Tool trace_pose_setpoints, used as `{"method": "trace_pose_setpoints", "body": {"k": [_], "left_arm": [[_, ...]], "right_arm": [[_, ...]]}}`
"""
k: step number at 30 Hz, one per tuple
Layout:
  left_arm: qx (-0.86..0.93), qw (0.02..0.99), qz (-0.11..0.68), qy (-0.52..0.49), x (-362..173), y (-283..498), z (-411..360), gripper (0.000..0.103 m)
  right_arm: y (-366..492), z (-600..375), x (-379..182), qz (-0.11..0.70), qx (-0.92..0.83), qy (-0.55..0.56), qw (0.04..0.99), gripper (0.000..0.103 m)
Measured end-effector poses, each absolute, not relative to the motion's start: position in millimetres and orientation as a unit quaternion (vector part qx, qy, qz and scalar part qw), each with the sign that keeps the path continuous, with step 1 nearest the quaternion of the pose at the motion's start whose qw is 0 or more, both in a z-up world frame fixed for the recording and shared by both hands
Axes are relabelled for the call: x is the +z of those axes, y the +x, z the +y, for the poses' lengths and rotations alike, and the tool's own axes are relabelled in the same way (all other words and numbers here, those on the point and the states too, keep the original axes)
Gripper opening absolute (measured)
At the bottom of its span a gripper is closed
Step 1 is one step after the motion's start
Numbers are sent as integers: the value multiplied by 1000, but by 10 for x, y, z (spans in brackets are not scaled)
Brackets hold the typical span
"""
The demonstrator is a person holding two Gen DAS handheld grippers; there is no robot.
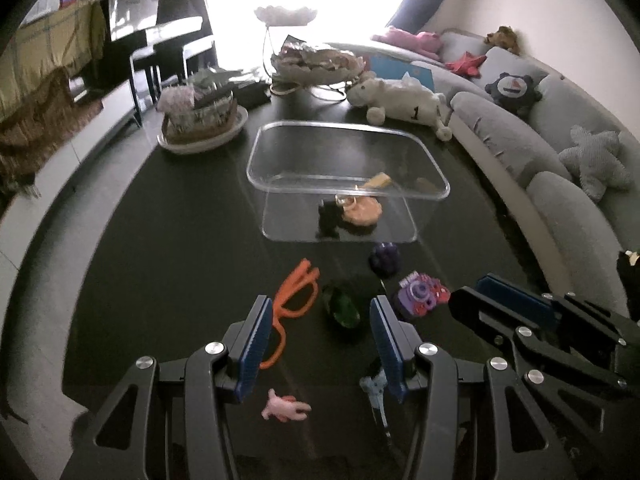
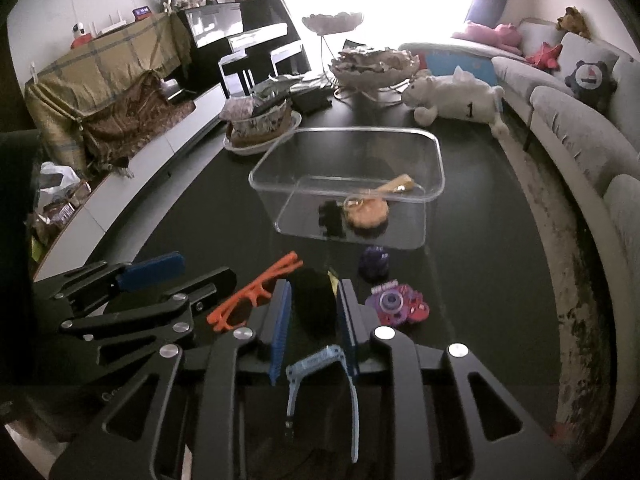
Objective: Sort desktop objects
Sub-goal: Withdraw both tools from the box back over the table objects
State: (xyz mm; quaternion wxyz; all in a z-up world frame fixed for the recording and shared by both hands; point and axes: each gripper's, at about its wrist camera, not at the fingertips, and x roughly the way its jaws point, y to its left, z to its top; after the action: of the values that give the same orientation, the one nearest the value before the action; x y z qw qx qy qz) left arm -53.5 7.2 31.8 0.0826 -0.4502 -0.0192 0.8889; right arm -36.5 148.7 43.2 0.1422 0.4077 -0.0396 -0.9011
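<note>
On the dark table (image 1: 180, 240) lie orange glasses (image 1: 294, 300), a dark green object (image 1: 342, 308), a purple toy camera (image 1: 420, 294), a dark purple piece (image 1: 385, 258), a pink figure (image 1: 286, 408) and light blue glasses (image 2: 320, 364). My left gripper (image 1: 320, 340) hangs open above the orange glasses and the green object, holding nothing. My right gripper (image 2: 314, 328) hovers beside it with its jaws narrowly apart; the dark green object (image 2: 312, 304) shows between its fingers on the table below. The clear box (image 1: 348, 128) holds an orange item (image 1: 360, 210), a black item (image 1: 330, 216) and a tan piece (image 1: 378, 181).
Behind the box stand a basket on a white plate (image 1: 200, 120), a tiered dish (image 1: 316, 64) and a white plush animal (image 1: 400, 100). A grey sofa (image 1: 560, 140) curves along the table's right side. A piano (image 1: 160, 40) stands at the far left.
</note>
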Motion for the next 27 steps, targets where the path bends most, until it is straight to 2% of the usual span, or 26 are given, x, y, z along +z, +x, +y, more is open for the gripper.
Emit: {"method": "trace_pose_setpoints", "body": {"k": [11, 13, 15, 16, 23, 27], "left_arm": [[882, 61, -15, -466, 87, -369, -30, 49], [879, 55, -21, -473, 26, -367, -76, 49], [875, 51, -26, -480, -24, -372, -115, 49], [874, 51, -28, -483, -45, -374, -126, 49], [867, 45, -21, -496, -177, -356, -125, 51], [863, 44, -24, -503, -262, -347, -130, 51]], "right_arm": [[-208, 1394, 212, -21, -896, 421, 140, 36], [-210, 1399, 162, -18, -896, 423, 136, 48], [-221, 1438, 113, -25, -895, 425, 134, 72], [-227, 1452, 91, -29, -894, 426, 137, 75], [-257, 1451, -87, -22, -887, 440, 138, 75], [-281, 1454, -201, -23, -880, 455, 135, 73]]}}
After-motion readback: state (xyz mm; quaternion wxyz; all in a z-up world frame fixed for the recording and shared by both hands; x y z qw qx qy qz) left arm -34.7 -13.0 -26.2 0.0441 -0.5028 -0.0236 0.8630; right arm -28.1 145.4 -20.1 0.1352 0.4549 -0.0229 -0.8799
